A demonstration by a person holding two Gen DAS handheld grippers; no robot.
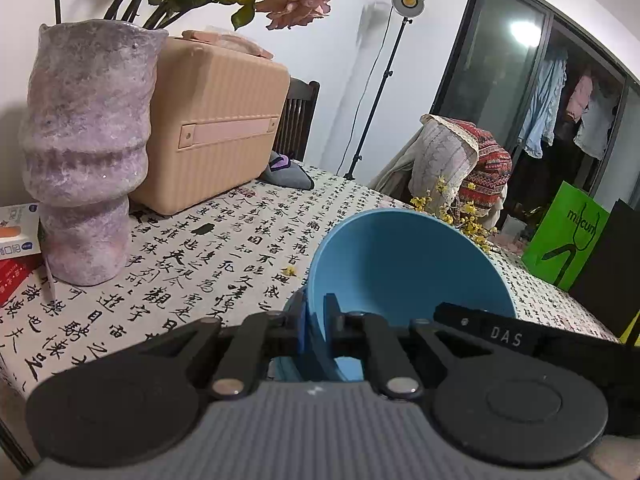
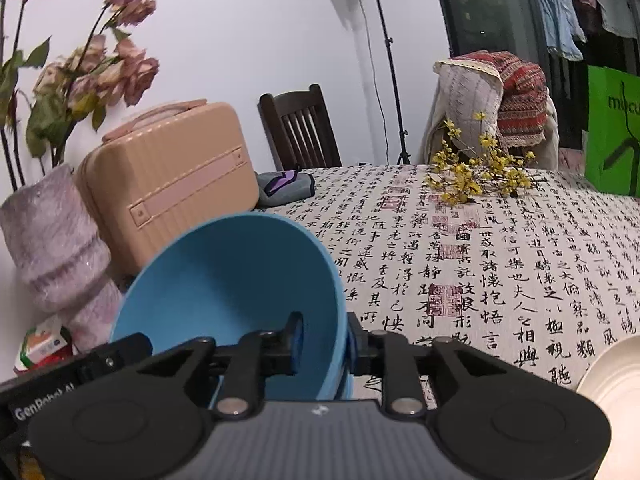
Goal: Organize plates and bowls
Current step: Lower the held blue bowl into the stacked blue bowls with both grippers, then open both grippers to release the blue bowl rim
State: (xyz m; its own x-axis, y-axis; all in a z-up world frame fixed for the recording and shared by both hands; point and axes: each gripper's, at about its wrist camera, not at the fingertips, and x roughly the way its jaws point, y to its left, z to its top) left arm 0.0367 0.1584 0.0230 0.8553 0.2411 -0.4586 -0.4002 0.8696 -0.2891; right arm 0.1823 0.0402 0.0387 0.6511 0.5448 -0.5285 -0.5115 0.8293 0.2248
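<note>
Blue bowl (image 1: 404,268) is tipped up above the table (image 1: 224,240), its hollow facing both cameras, and it hangs between the two grippers. The left gripper (image 1: 316,328) is clenched on the bowl's left rim: one finger sits inside the hollow, the other outside the wall, with the rim pinched between them. In the right wrist view the same bowl (image 2: 236,284) fills the near left, and the right gripper (image 2: 324,344) straddles its right rim, one finger inside and one outside. A gap shows between the outer finger and the wall, so this gripper looks released rather than pressing. Beyond the bowl to the left stand a mottled purple vase (image 1: 86,148) with faded roses and a peach case (image 1: 216,124). A spray of yellow blossoms (image 2: 480,176) lies on the far side of the table. A white plate (image 2: 616,376) shows at the near right edge of the right wrist view.
</note>
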